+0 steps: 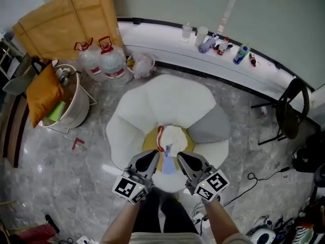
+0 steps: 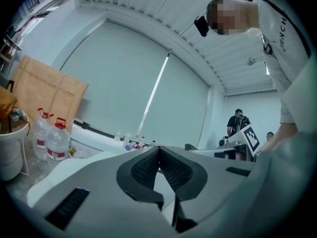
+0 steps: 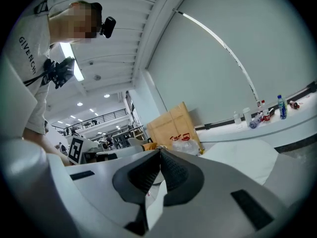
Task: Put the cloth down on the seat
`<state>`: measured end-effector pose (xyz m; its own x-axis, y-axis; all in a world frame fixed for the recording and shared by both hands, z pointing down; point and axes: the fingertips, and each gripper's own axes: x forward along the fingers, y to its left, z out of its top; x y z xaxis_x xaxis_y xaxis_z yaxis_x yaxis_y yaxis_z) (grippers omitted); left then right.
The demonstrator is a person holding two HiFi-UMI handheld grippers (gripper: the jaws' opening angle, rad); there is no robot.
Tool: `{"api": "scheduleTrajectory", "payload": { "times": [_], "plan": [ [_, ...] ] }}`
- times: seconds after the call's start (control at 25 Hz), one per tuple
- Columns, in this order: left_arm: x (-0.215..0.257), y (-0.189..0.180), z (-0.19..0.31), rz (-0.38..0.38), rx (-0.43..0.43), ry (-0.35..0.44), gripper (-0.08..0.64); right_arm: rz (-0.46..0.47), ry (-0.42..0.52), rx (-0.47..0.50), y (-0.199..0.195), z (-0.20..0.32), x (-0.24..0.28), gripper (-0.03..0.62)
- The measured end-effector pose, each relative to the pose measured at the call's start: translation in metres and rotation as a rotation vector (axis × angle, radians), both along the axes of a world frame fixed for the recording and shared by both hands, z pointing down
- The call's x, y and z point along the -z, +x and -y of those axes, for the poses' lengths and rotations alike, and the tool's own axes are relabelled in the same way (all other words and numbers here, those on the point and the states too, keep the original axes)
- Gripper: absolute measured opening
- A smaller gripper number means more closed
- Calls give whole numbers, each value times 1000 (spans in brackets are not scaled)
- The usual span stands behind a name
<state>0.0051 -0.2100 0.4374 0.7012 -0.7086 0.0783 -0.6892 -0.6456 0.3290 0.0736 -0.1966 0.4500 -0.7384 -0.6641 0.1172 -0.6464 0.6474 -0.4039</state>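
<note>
The seat [image 1: 167,98] is a big white beanbag on the marble floor, with a grey cushion [image 1: 212,126] on its right side. Above its near half hangs the cloth [image 1: 172,139], white with yellow, red and blue patches. My left gripper [image 1: 154,155] and right gripper [image 1: 180,157] hold the cloth's near edge side by side, both shut on it. In the left gripper view the jaws [image 2: 158,148] meet at the tips, with a pale strip of cloth [image 2: 165,185] below the pads. The right gripper view shows the same: shut jaws [image 3: 159,151] with cloth [image 3: 156,199] beneath them.
Two water jugs [image 1: 104,60] and a white bucket [image 1: 73,105] with an orange cushion [image 1: 43,93] stand left of the seat, with cardboard [image 1: 66,19] behind. A curved ledge [image 1: 167,39] carries bottles [image 1: 223,44]. A black chair [image 1: 290,111] and cables [image 1: 254,179] are on the right.
</note>
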Motion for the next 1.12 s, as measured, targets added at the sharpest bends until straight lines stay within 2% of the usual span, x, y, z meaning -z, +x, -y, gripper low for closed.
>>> {"api": "scheduleTrajectory", "payload": {
  "times": [0.24,0.72,1.12],
  "plan": [
    [44,8,-27,-17,-38,8,14,9,26,-3,6,-23,53,17],
    [128,9,-63,-51,-43,37,14,73,31,-17,15,-76,123,17],
    [157,19,-94,-33,-116,79,14,91,56,1,14,-95,163,17]
  ]
}}
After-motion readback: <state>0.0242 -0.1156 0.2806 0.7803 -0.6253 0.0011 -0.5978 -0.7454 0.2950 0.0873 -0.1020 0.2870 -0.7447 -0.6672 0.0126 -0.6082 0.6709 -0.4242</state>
